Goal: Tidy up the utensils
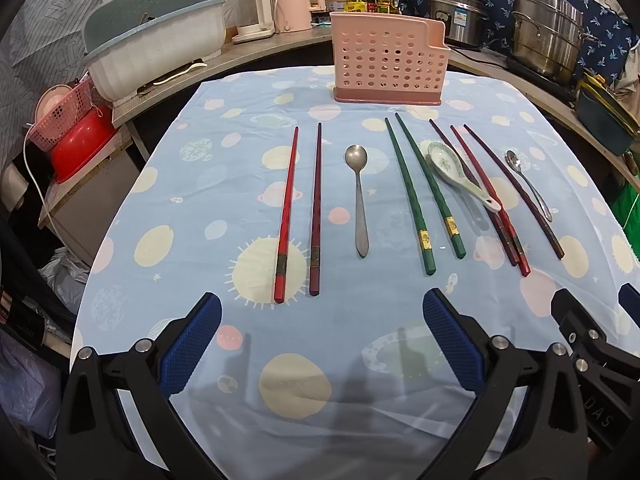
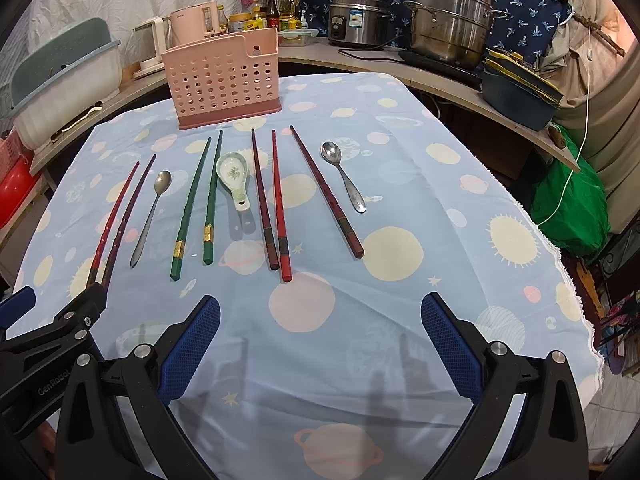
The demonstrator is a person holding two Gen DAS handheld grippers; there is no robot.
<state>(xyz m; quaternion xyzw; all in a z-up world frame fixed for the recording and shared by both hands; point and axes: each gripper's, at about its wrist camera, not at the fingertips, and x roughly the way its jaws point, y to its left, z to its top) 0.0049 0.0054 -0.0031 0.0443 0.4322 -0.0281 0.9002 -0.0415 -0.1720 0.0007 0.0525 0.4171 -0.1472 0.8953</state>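
Observation:
A pink perforated utensil holder [image 1: 388,66] [image 2: 224,80] stands at the far end of the blue tablecloth [image 1: 320,360] [image 2: 440,200]. Before it lie a red chopstick pair [image 1: 288,208] [image 2: 116,216], a long metal spoon [image 1: 359,196] [image 2: 150,216], a green chopstick pair [image 1: 420,196] [image 2: 196,204], a ceramic spoon [image 1: 452,170] [image 2: 234,178], three dark red chopsticks [image 1: 484,196] [image 2: 276,204] and a short metal spoon [image 1: 526,182] [image 2: 344,174]. My left gripper [image 1: 322,316] and right gripper [image 2: 320,316] are open and empty, near the front edge.
Behind the table runs a curved counter with a white dish tub [image 1: 156,48], kettles [image 1: 292,4], oil bottles [image 2: 280,10], a rice cooker [image 2: 358,20] and steel pots [image 2: 450,20]. A red basin [image 1: 80,148] sits at the left. A green bag [image 2: 568,208] lies at the right.

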